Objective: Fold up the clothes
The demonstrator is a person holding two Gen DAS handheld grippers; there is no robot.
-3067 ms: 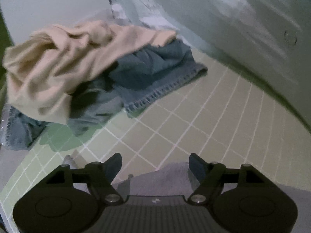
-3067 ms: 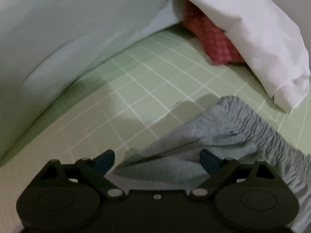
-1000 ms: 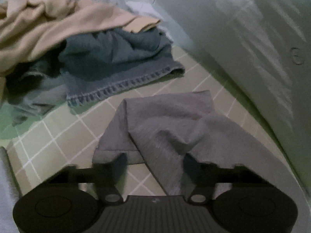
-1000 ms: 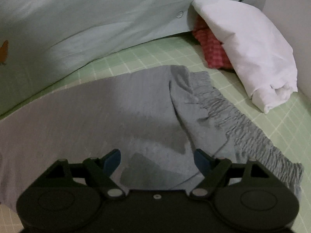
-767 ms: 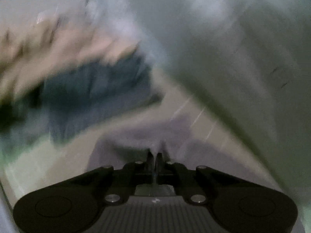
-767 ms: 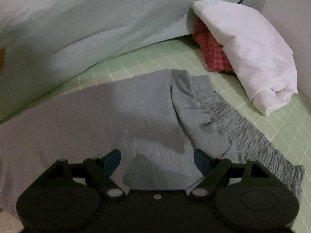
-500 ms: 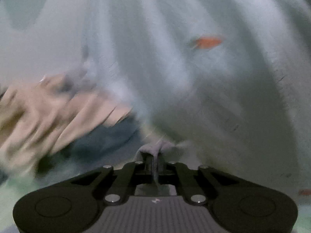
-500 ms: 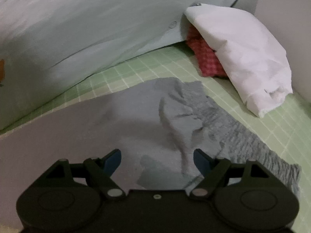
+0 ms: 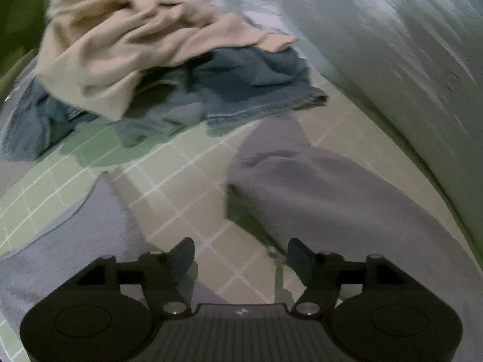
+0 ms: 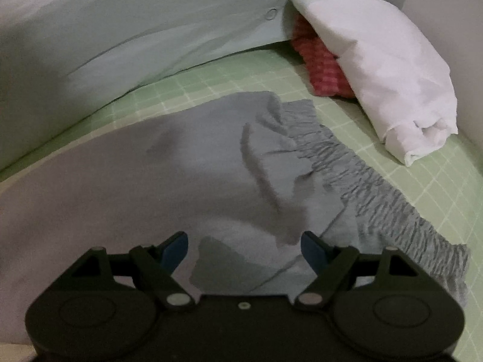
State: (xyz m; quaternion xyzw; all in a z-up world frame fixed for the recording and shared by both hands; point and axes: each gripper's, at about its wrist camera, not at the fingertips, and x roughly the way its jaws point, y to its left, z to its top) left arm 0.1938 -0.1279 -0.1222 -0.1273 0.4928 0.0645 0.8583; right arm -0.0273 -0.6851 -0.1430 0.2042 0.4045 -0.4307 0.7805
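A grey pair of shorts (image 10: 187,178) lies spread on the green checked sheet (image 10: 401,187), its gathered elastic waistband (image 10: 356,178) at the right. In the left wrist view one grey leg (image 9: 317,187) runs up the right side and another grey part (image 9: 75,241) lies at the lower left. My left gripper (image 9: 241,259) hovers over bare sheet between them; its jaws are opening and nothing is between them. My right gripper (image 10: 244,249) stands open just above the grey cloth, not pinching it.
A pile of a beige garment (image 9: 135,39) over blue denim (image 9: 250,90) sits at the far left. A pale blue quilt (image 10: 135,27) rises along the back. A white cloth (image 10: 386,75) over a red checked one (image 10: 323,69) lies at the right.
My left gripper was shut on a fold of the grey shorts and carried it along; now it has let go and its jaws are apart. The right gripper has stayed open and still.
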